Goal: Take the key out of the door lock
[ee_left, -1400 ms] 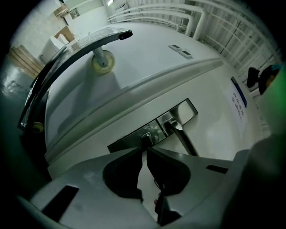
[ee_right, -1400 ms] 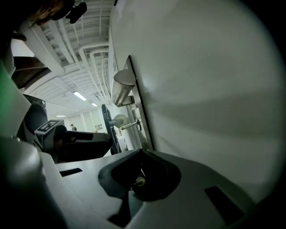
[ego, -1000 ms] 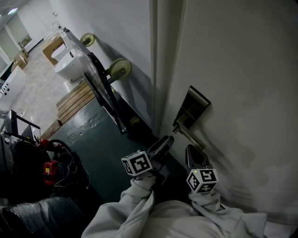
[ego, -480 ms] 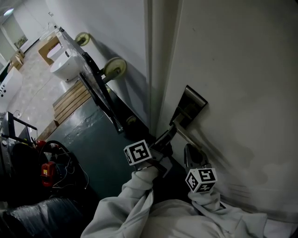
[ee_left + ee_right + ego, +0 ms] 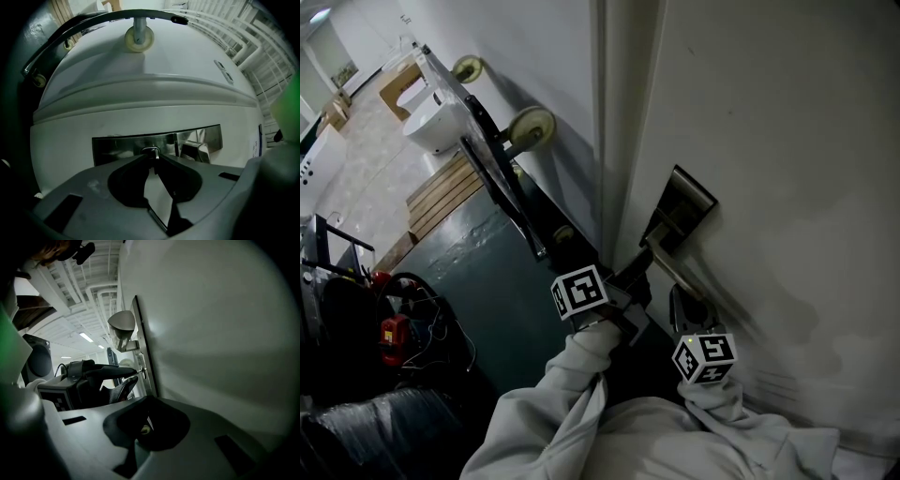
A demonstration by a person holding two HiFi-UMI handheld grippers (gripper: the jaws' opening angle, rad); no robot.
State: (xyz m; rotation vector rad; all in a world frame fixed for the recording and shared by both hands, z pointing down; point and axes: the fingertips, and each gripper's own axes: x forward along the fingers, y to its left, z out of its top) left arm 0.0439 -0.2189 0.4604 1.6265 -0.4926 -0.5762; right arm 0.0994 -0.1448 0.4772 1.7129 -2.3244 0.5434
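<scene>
A steel lock plate [image 5: 682, 208] with a lever handle [image 5: 677, 270] sits on the white door [image 5: 769, 141]. The key [image 5: 151, 152] sticks out of the plate [image 5: 122, 146] below the handle [image 5: 196, 151], only its metal bow showing. My left gripper [image 5: 153, 158] points level at the door; its jaws have just been closing and now pinch the bow. From the right gripper view, the left gripper [image 5: 134, 375] meets the key [image 5: 140, 370] at the plate's edge [image 5: 143, 352]. My right gripper [image 5: 682, 300] hangs shut and empty just under the handle, close to the door.
A hand trolley with pale wheels [image 5: 531, 127] leans against the wall left of the door frame. A wooden pallet [image 5: 441, 192] and a white fixture [image 5: 431, 139] lie beyond it on the floor. Cables and a red tool [image 5: 394, 333] sit at lower left.
My left gripper moved up and in from below the handle to the lock plate, rolled a little, and closed on the key. The right gripper stayed put.
</scene>
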